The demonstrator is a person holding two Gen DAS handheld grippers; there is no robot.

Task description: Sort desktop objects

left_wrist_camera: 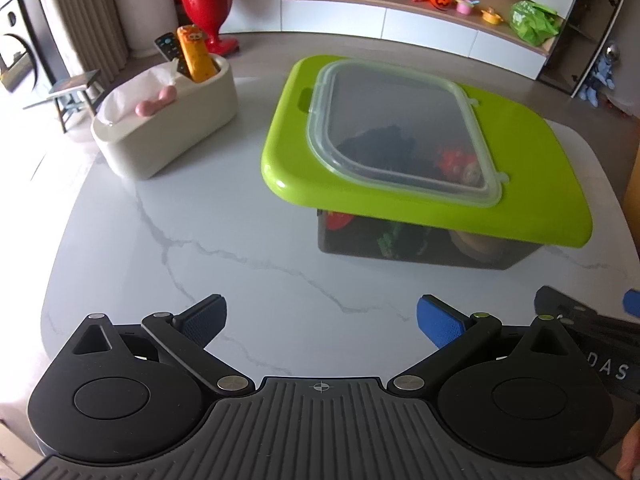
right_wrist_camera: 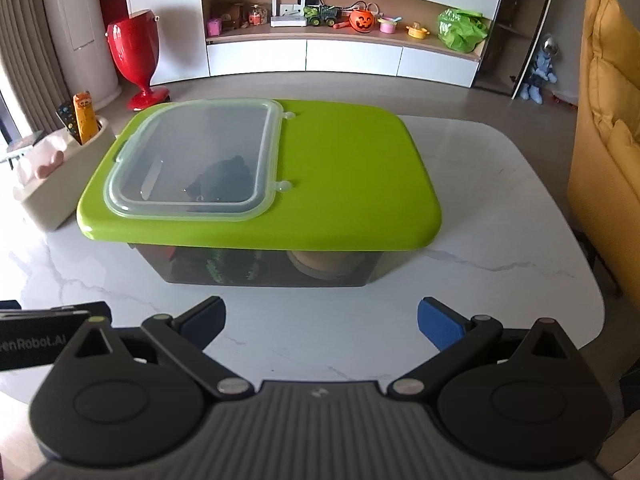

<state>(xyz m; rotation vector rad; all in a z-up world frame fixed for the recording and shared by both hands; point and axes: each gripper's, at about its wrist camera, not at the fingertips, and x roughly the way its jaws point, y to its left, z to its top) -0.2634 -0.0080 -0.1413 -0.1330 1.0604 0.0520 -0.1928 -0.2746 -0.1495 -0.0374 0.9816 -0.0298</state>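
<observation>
Bare marble table (left_wrist_camera: 224, 240) is seen between the gripper fingers and the storage box (right_wrist_camera: 264, 272). The way ahead is blocked by its green lid (right_wrist_camera: 352, 184). The left side is occupied by a white organizer (left_wrist_camera: 168, 136).

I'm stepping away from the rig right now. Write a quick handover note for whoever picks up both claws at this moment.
Left claw: open, holding nothing, above the marble table.
Right claw: open, holding nothing, facing the storage bin.
The bin sits mid-table with its green lid on and the clear hatch closed; toys show dimly inside.
The white caddy to the left holds tissues, a remote and an orange case.
Done: nothing loose shows on the table.
Left: confirm sorting is finished; the caddy's contents look untouched.
</observation>
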